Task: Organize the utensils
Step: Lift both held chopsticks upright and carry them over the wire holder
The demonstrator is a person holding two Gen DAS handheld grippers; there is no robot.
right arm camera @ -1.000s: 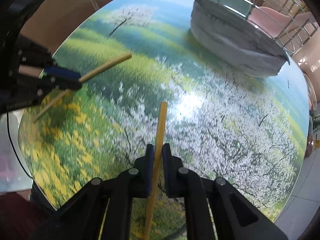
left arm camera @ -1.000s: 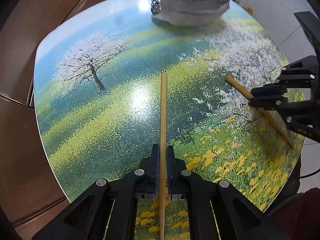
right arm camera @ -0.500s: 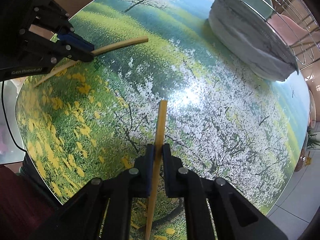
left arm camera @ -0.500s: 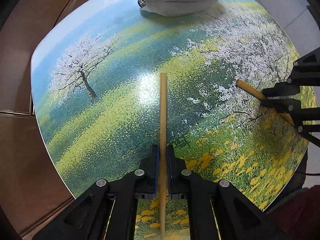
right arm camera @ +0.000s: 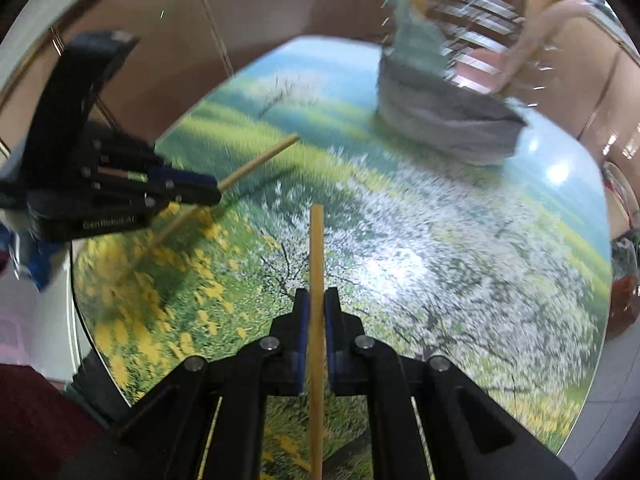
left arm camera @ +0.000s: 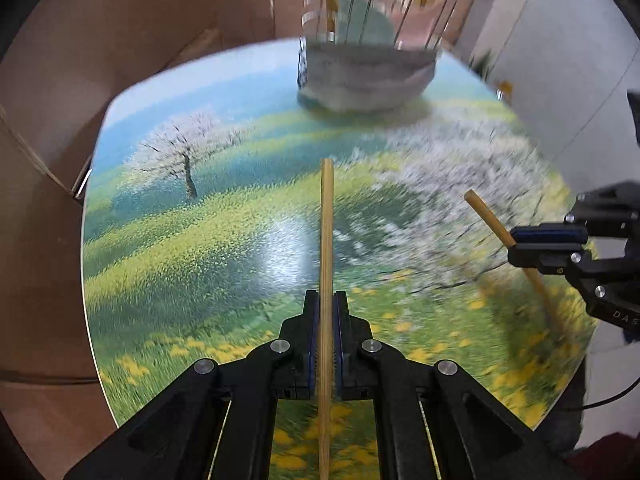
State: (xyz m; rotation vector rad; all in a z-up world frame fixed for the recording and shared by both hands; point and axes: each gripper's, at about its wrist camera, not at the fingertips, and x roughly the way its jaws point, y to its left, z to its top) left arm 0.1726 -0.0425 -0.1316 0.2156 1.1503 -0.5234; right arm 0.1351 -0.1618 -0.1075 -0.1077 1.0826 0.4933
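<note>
My left gripper is shut on a wooden chopstick that points straight ahead above the table. My right gripper is shut on a second wooden chopstick, also lifted off the table. In the left wrist view, the right gripper holds its chopstick at the right edge. Seen from the right wrist, the left gripper and its chopstick are at the left. A wire utensil rack wrapped in a grey cloth stands at the table's far edge, with chopsticks and spoons in it.
The round table carries a printed meadow and blossom-tree picture. Brown cabinet panels lie behind and to the left of it. The rack appears at the upper right in the right wrist view, blurred by motion.
Both grippers have risen and tilted up toward the rack, each still holding its chopstick. The rack's top, with its utensils, has come into view.
</note>
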